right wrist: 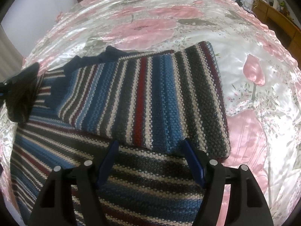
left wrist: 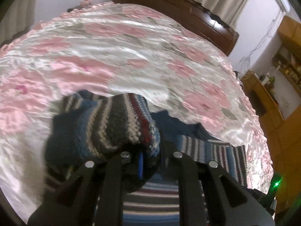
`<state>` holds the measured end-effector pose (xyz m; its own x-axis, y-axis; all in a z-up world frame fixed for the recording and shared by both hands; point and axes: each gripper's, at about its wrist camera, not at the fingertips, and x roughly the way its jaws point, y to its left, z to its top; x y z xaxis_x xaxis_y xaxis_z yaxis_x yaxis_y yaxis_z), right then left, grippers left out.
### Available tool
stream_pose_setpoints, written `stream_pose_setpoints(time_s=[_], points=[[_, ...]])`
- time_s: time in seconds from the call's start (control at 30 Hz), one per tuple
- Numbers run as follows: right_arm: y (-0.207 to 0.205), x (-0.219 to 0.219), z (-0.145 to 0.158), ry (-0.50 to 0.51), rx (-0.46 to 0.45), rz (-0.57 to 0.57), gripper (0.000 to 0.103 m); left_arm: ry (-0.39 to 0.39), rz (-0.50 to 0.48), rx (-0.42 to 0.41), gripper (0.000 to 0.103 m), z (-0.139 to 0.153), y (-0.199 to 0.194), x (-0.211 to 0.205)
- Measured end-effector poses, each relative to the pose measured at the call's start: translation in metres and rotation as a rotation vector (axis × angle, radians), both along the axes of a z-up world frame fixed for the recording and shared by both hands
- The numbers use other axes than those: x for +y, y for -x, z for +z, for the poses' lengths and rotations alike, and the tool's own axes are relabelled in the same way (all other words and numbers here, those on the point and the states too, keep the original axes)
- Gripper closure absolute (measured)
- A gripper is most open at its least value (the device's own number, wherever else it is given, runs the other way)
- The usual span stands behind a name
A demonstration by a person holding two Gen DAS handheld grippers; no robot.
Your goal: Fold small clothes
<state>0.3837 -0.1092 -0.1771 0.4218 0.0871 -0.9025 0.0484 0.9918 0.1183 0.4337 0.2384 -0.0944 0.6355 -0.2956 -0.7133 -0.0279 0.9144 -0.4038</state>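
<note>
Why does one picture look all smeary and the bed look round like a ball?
Left wrist view: motion blur smears the bedspread and the striped sweater. Right wrist view: sharper, the knit stitches are clear. Both views: the fisheye lens bends the bed into a dome, and the shiny satin throws white glare.

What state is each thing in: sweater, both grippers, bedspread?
striped sweater: lying on the bed, one part folded over the body, another part lifted by the left gripper.
left gripper: shut on a bunched fold of sweater.
right gripper: open, holding nothing.
floral bedspread: spread under the sweater, lightly wrinkled.
</note>
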Motion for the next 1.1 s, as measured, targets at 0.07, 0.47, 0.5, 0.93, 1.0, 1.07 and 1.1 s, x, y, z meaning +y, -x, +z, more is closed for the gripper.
stream_pose_setpoints(time_s=[0.07, 0.47, 0.5, 0.93, 1.0, 1.07, 1.1], points=[[0.000, 0.000, 0.000, 0.002, 0.001, 0.001, 0.032, 0.021, -0.027, 0.007, 0.091, -0.006, 0.000, -0.020], [-0.001, 0.005, -0.004, 0.039, 0.014, 0.012, 0.032, 0.037, -0.223, 0.217, 0.047, -0.069, 0.012, -0.069], [-0.001, 0.005, -0.005, 0.039, 0.014, 0.013, 0.032, 0.068, -0.243, 0.208, 0.039, -0.061, 0.023, -0.063], [0.003, 0.055, 0.022, -0.035, 0.013, 0.140, 0.033, -0.194, 0.012, 0.282, 0.036, -0.049, 0.017, 0.078], [-0.009, 0.076, 0.027, -0.067, 0.037, 0.202, 0.035, -0.195, -0.012, 0.313, 0.036, -0.060, 0.005, 0.081], [-0.021, 0.094, 0.034, -0.064, 0.044, 0.229, 0.036, -0.217, -0.034, 0.332, 0.036, -0.065, -0.002, 0.079], [-0.029, 0.109, 0.041, -0.051, 0.034, 0.251, 0.036, -0.228, -0.044, 0.337, 0.036, -0.067, -0.004, 0.078]])
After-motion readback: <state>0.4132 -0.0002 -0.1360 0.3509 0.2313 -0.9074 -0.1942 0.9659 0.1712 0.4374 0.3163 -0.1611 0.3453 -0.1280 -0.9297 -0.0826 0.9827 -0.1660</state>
